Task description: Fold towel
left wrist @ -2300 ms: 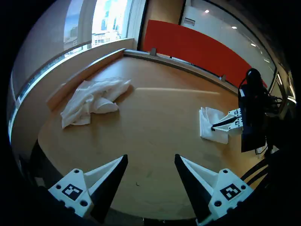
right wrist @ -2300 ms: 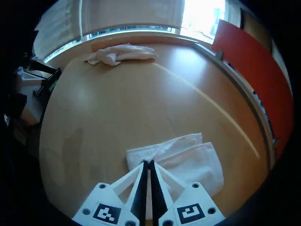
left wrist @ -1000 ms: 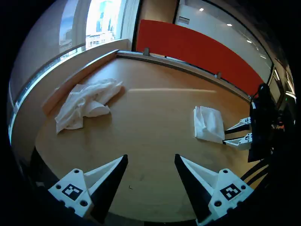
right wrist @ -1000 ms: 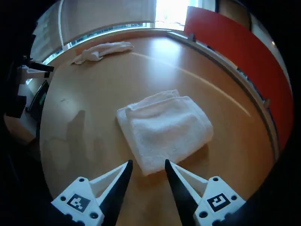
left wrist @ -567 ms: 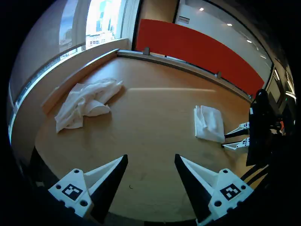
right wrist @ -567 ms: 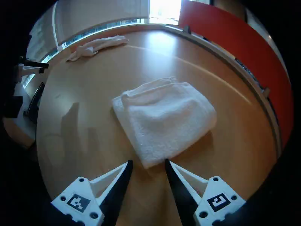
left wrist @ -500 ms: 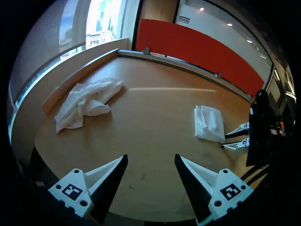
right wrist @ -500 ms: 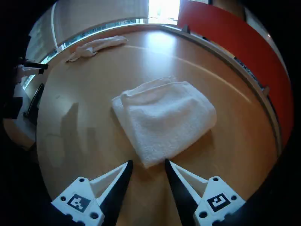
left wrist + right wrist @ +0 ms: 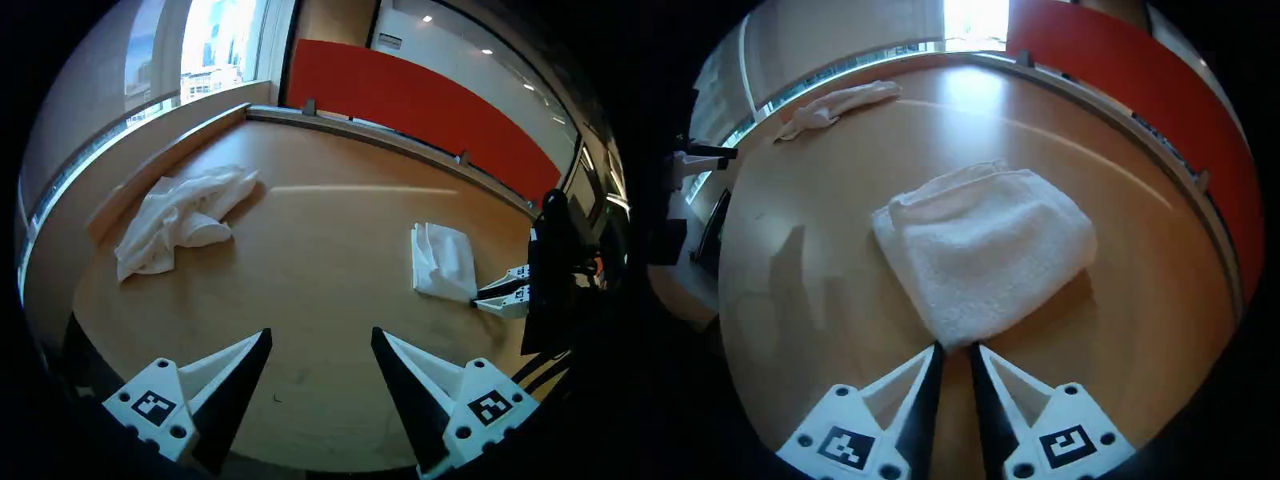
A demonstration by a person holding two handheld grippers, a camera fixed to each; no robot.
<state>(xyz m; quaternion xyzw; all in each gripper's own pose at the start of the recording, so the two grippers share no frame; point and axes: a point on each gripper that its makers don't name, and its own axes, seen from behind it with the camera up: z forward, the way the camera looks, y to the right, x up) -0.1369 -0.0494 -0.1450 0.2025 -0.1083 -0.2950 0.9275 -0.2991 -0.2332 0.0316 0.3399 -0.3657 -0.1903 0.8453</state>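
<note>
At right gripper (image 9: 954,352) tips: folded towel (image 9: 988,244) corner.

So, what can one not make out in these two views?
Right gripper view: whether the right hand-held gripper pinches the folded towel; its near corner ends just at the tips.
Right gripper view: the crumpled towel is too small to read its folds.
Left gripper view: whatever holds the right hand-held gripper is dark, cut off at the right edge.
Both views: the folded towel's lower layers, covered by its top layer.
</note>
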